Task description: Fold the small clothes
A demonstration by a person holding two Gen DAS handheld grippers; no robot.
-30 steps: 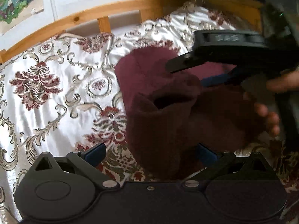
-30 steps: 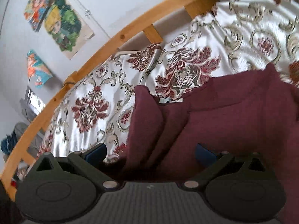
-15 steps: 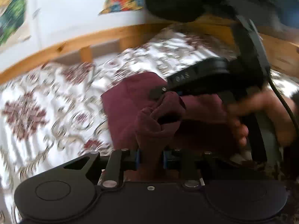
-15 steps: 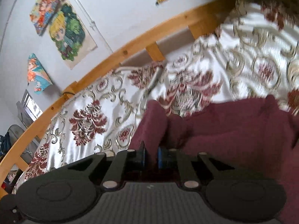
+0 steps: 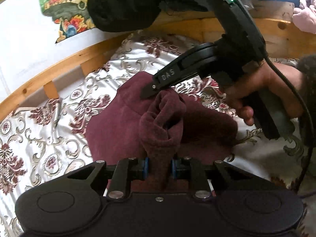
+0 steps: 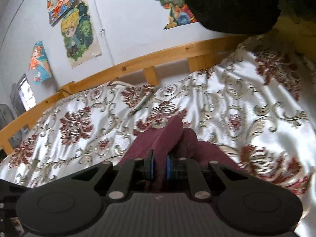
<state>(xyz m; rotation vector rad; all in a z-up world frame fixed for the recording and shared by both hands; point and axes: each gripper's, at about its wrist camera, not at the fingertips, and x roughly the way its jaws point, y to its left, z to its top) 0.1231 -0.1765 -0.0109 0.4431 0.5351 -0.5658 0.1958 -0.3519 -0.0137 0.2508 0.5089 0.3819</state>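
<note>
A small maroon garment lies on the patterned bedspread. My left gripper is shut on a bunched fold of it, which rises between the blue pads. In the left wrist view the right gripper, held by a hand, pinches the same cloth just beyond that fold. Seen from the right wrist, my right gripper is shut on a raised edge of the maroon garment, lifted off the bedspread. The rest of the cloth hangs below, partly hidden by the grippers.
A wooden bed rail runs along the far side of the bed, with colourful posters on the white wall behind. A dark sleeve hangs at the top. A pink cloth sits past the rail at the far right.
Both grippers closed from wide open onto the maroon garment, then lifted and rolled with it, so the cloth now stands bunched up off the bedspread.
</note>
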